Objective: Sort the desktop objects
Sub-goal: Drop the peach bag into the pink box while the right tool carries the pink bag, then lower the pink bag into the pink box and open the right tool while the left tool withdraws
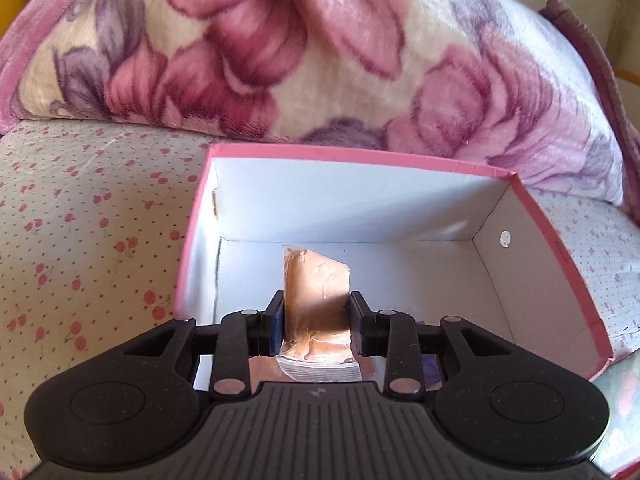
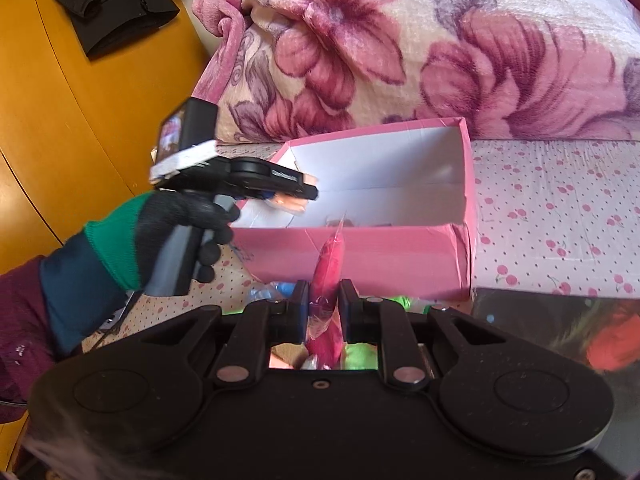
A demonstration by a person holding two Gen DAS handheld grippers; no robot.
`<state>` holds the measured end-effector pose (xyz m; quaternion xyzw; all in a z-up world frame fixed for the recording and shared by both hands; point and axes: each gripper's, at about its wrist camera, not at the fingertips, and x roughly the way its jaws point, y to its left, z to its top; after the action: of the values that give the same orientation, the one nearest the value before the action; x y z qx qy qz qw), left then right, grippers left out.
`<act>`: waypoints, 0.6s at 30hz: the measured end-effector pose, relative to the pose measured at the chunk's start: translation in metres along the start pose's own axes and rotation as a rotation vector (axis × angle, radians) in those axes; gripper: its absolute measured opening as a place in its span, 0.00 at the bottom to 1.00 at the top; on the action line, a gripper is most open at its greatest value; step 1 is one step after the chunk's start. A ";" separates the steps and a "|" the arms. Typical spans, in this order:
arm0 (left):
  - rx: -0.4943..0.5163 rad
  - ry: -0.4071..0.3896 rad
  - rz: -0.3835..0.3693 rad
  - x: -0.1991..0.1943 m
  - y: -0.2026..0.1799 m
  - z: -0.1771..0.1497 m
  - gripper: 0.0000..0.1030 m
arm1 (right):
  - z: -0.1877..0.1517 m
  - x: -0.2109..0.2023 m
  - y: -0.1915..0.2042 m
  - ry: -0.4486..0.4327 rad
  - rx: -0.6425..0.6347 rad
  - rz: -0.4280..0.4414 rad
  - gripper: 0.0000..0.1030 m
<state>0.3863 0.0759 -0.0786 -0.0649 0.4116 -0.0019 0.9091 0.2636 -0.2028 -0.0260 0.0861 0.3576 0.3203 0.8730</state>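
Observation:
My left gripper [image 1: 316,312] is shut on a clear packet of tan clay [image 1: 316,284] and holds it over the open pink box [image 1: 360,160], above its white floor. In the right wrist view the left gripper [image 2: 308,194] reaches over the box's left rim [image 2: 352,240] with the tan packet [image 2: 288,204] in it. My right gripper [image 2: 324,300] is shut on a clear packet of red clay [image 2: 330,264], just in front of the box's near wall.
The box stands on a cherry-print sheet [image 1: 88,216]. A floral blanket [image 1: 320,48] is piled behind it. Several more colored packets [image 2: 276,292] lie below my right gripper. A dark glossy sheet [image 2: 560,320] lies at right. An orange floor [image 2: 60,100] is left.

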 end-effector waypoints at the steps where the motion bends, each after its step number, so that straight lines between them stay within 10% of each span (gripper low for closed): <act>1: 0.005 0.008 0.005 0.004 0.000 0.001 0.30 | 0.002 0.002 0.000 0.000 -0.001 0.002 0.15; 18: 0.048 0.064 0.035 0.023 -0.003 0.005 0.34 | 0.010 0.019 -0.006 0.012 0.011 0.026 0.15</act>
<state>0.4055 0.0720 -0.0920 -0.0359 0.4414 0.0023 0.8966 0.2843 -0.1950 -0.0318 0.0938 0.3637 0.3302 0.8660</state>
